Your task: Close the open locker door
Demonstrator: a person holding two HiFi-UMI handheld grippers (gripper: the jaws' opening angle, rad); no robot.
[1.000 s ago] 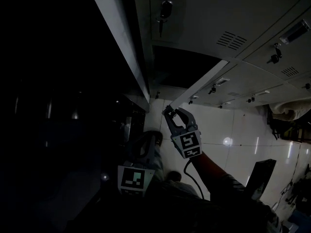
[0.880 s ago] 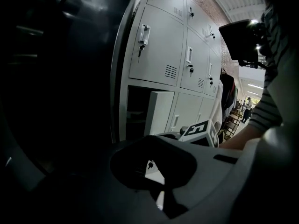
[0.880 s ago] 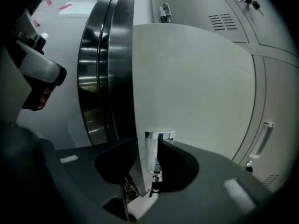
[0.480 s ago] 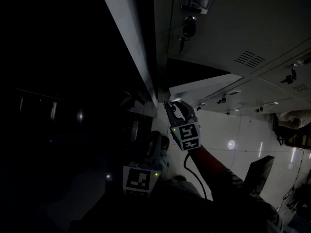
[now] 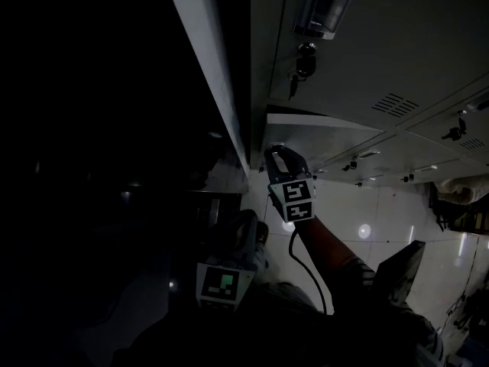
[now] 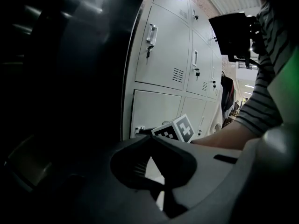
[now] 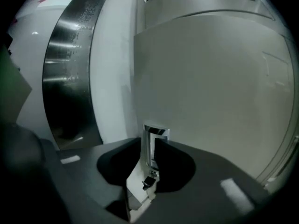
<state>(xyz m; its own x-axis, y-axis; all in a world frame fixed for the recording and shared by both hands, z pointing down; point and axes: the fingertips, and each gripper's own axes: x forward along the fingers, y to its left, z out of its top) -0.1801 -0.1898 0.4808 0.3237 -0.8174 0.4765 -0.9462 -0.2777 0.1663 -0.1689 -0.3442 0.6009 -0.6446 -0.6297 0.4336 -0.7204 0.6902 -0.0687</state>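
Clamping the chrome handle (image 7: 156, 132) low at centre frame, the right tool (image 7: 148, 141) has just been narrowing. The locker door (image 7: 210, 87) fills the right side, slightly ajar. The left tool (image 6: 150, 137) is closed and empty.

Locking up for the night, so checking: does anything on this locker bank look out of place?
Yes: one locker door stands ajar, angled out from the bank, while the neighbouring doors sit flush. Nothing else stands out.
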